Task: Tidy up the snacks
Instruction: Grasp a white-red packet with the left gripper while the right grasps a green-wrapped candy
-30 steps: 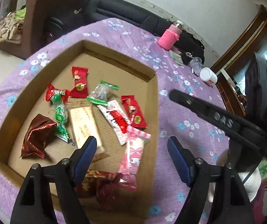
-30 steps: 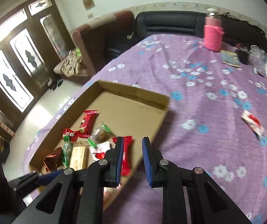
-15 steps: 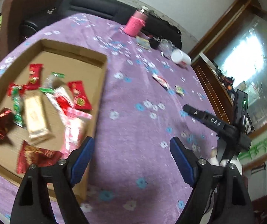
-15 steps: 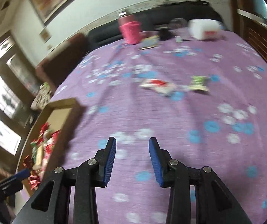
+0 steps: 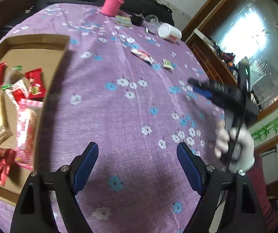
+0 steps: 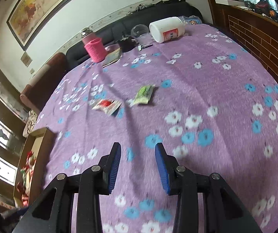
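Observation:
A shallow cardboard box (image 5: 59, 44) at the left holds several snack packets. It also shows at the left edge of the right wrist view (image 6: 39, 136). Two loose snacks lie on the purple flowered cloth: a red-and-white packet (image 6: 107, 105) (image 5: 141, 55) and a green packet (image 6: 143, 94) (image 5: 167, 64). My left gripper (image 5: 137, 151) is open and empty over bare cloth, right of the box. My right gripper (image 6: 138, 151) is open and empty, short of the two loose packets. It also shows in the left wrist view (image 5: 199, 86), held by a white-gloved hand.
At the table's far edge stand a pink-sleeved bottle (image 6: 94, 47), a booklet (image 6: 112, 57), a clear cup (image 6: 139, 33) and a white jar on its side (image 6: 167, 29). A black sofa lies behind. A wooden cabinet (image 6: 255, 36) flanks the right side.
Both grippers have swung right, away from the box and over the open cloth. The right gripper has opened from nearly shut and now faces the two loose packets.

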{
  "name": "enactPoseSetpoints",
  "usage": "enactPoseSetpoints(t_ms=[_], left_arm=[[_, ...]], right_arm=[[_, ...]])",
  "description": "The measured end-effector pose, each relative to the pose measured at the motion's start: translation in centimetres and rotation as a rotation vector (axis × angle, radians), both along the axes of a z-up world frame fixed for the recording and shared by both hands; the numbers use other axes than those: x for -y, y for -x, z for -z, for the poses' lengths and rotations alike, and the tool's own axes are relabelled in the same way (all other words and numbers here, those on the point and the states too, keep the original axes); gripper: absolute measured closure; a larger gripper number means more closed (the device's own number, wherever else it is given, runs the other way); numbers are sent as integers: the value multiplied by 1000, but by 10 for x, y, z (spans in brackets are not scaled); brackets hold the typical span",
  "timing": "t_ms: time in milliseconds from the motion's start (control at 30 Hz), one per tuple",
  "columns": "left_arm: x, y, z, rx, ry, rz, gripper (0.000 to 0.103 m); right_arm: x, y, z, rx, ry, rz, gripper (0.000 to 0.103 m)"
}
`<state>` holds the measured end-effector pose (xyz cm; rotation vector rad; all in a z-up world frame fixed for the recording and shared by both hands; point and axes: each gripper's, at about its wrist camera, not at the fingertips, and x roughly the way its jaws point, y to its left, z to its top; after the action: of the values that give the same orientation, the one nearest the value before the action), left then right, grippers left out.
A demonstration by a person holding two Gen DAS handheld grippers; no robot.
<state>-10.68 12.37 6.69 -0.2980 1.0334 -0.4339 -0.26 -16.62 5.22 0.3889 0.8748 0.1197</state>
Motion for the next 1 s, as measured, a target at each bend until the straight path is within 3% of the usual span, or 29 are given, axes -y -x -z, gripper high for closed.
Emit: enactPoseSetpoints(t_ms=[333,500,533,733,1000], left_arm=[[4,-11,3,-11,5,29,21],[-3,-34,-7,-13,36,9,21],[-4,-40,-10,-10,44,0,21],[15,-94,-23,-4,71,-3,21],[67,-211,19,-154,142,-31,24]], right_arm=[[-4,-106,19,-69,22,50,64],[-16,-131,29,-77,77,57,65],[-18,-131,29,-74,107,63,79],[-10,-97,22,-25,102,65,82],[15,-17,15,102,-8,47,82]])
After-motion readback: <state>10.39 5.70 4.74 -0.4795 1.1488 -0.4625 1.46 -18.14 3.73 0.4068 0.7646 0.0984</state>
